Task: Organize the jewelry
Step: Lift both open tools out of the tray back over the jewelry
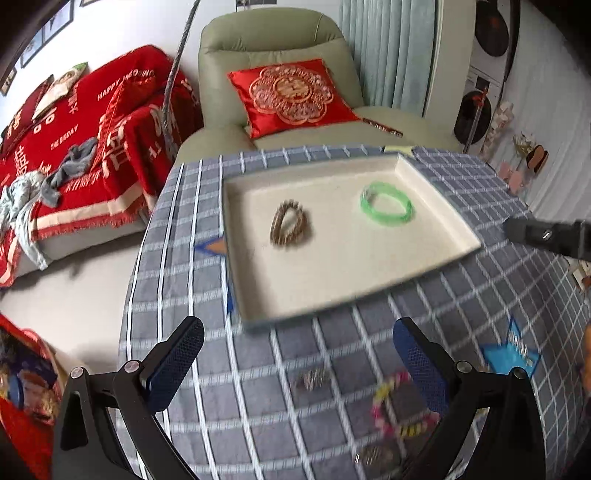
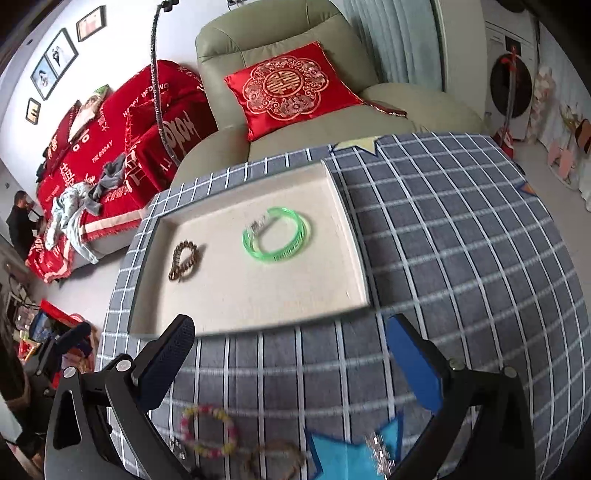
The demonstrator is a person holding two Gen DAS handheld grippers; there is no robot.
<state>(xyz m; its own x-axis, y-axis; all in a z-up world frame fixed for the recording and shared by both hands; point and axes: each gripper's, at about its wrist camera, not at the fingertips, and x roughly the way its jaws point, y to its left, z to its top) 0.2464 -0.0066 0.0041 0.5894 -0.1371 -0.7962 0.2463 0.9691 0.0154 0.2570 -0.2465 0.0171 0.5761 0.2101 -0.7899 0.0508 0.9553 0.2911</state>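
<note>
A cream tray point(image 1: 436, 243) point(image 2: 343, 288) lies on the checked table. In it are a brown bead bracelet point(image 1: 289, 223) point(image 2: 184, 260) and a green bangle point(image 1: 387, 203) point(image 2: 277, 240). Nearer me on the cloth lie a pink and yellow bead bracelet point(image 1: 397, 406) point(image 2: 208, 430), a small silvery piece point(image 1: 310, 378) and a silvery piece on a blue star patch point(image 1: 517, 349) point(image 2: 376, 452). A brown bracelet point(image 2: 275, 459) lies by the pink one. My left gripper point(image 1: 299, 369) is open and empty above the cloth. My right gripper point(image 2: 291, 365) is open and empty; it also shows at the right edge of the left wrist view point(image 1: 546, 236).
The round table has a grey checked cloth point(image 1: 258, 369) point(image 2: 461, 258). Behind it stands a green armchair point(image 1: 273, 48) point(image 2: 273, 33) with a red cushion point(image 1: 291, 96) point(image 2: 288, 88). A sofa with a red throw point(image 1: 74, 147) point(image 2: 103, 155) is at the left.
</note>
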